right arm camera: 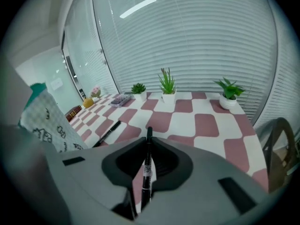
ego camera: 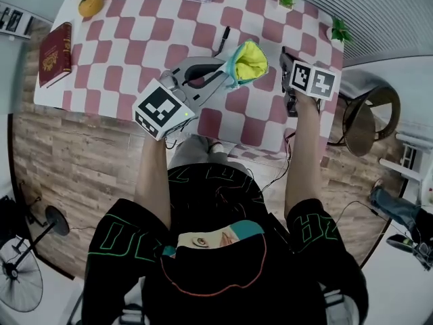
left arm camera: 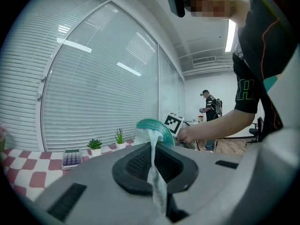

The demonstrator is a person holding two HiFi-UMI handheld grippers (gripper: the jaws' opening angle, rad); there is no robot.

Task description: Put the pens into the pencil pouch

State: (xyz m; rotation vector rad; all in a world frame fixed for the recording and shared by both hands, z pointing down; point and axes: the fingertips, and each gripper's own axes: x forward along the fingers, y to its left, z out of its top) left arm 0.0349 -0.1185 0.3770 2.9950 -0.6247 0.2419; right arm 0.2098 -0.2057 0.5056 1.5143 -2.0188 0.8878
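Clamping the light, stiff, slick pen [right arm camera: 146,176] mid-barrel, the right gripper [right arm camera: 148,146] seems secure, while the left gripper [left arm camera: 153,156] beside it pinches the floppy pencil pouch [ego camera: 247,62] by its fabric edge.

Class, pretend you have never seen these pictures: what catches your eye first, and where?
The pencil pouch, its yellow mouth gaping, is held up over the red-and-white checked table by the left gripper. To its right, the right gripper grips a black pen; a second pen lies on the table beyond the pouch.
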